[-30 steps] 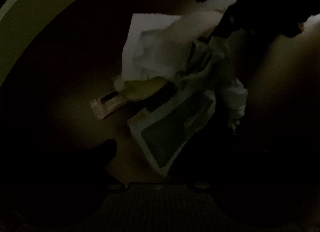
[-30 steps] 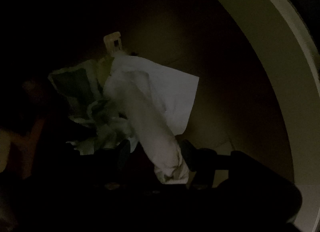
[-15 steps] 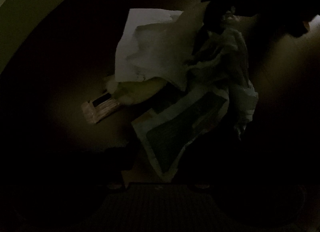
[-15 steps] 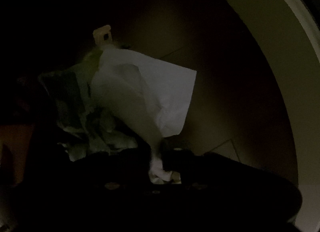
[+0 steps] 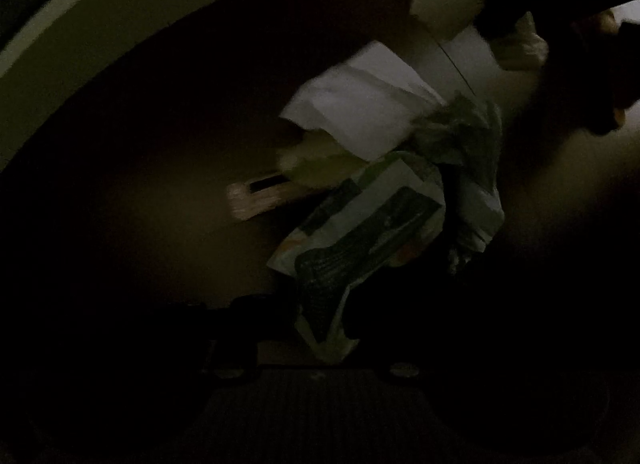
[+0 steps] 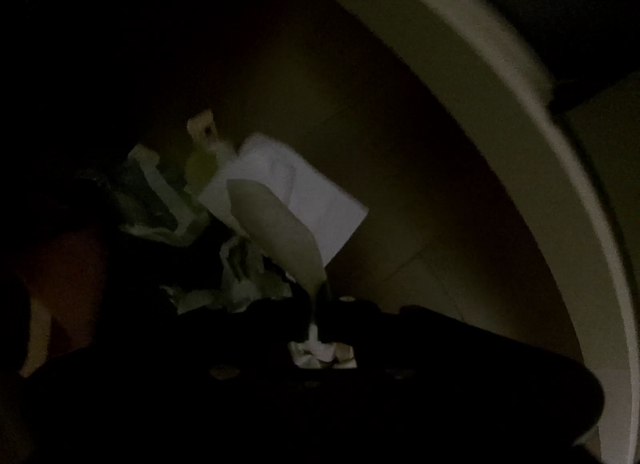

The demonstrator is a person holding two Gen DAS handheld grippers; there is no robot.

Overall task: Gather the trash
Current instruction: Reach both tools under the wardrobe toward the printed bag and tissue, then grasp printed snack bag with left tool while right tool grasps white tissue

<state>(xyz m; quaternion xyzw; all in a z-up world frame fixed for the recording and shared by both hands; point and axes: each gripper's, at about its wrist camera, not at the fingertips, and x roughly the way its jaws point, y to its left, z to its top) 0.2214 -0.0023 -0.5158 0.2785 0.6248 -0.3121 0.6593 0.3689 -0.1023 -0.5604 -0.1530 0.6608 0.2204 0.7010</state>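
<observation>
1. Left claw (image 5: pixel 332 338): jaws closing on the green printed wrapper (image 5: pixel 360 232), which stretches straight ahead into the pile.
2. Right claw (image 6: pixel 318 324): clamped on the white paper (image 6: pixel 280 223), which runs ahead into the bin (image 6: pixel 460 63).

dark: both views | hidden: left tool (image 5: pixel 326 338) fingertips | blurred: trash pile (image 5: pixel 380 167)

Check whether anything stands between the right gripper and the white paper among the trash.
Nothing visible does. The right gripper is shut on the twisted end of the white paper, with the printed wrapper off to its side.
</observation>
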